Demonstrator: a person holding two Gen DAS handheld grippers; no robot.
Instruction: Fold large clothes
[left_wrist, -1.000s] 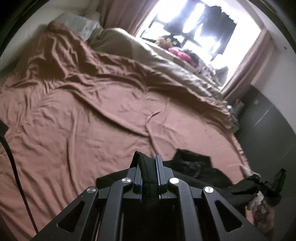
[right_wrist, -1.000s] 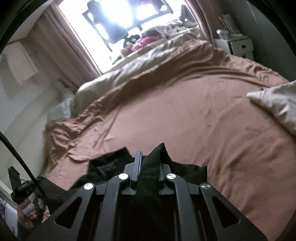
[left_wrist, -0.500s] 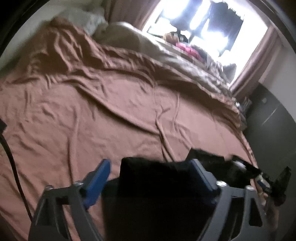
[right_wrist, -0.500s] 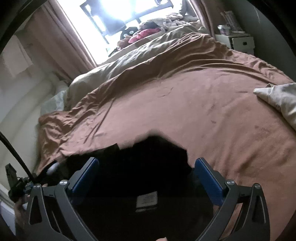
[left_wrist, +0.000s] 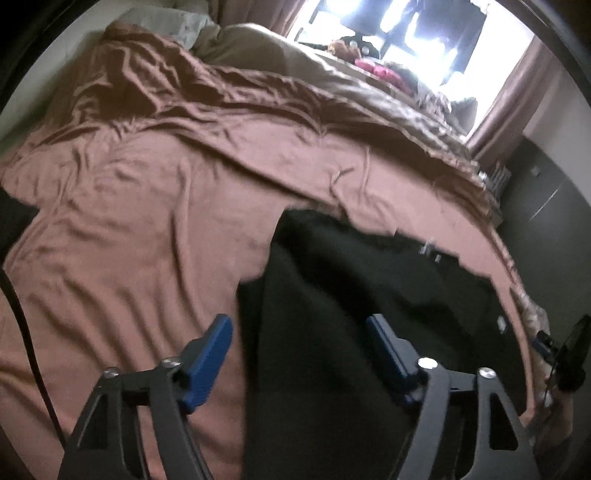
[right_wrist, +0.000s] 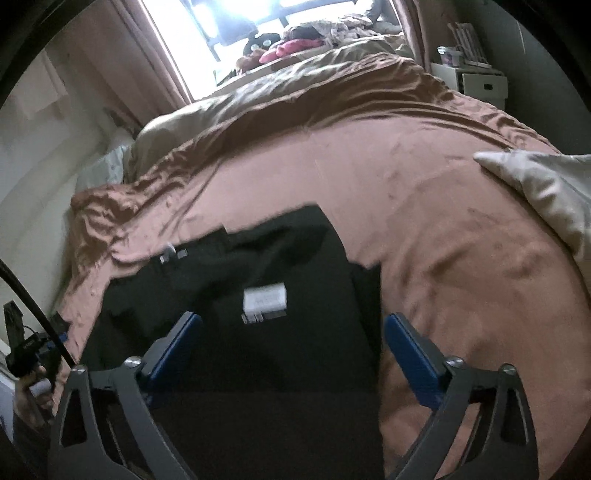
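A black garment lies on the brown bed sheet near the bed's front edge. In the right wrist view the garment shows a white label facing up. My left gripper is open and empty, with its blue-padded jaws wide apart above the garment's left edge. My right gripper is open and empty, its jaws spread over the garment's near part. The other gripper shows at the right edge of the left wrist view.
A beige duvet and pillows are bunched along the far side of the bed under a bright window. A cream cushion lies on the sheet at the right. A white nightstand stands beyond the bed.
Both grippers were shut on the black garment a second ago. They opened and let it go, and the garment now lies spread on the sheet.
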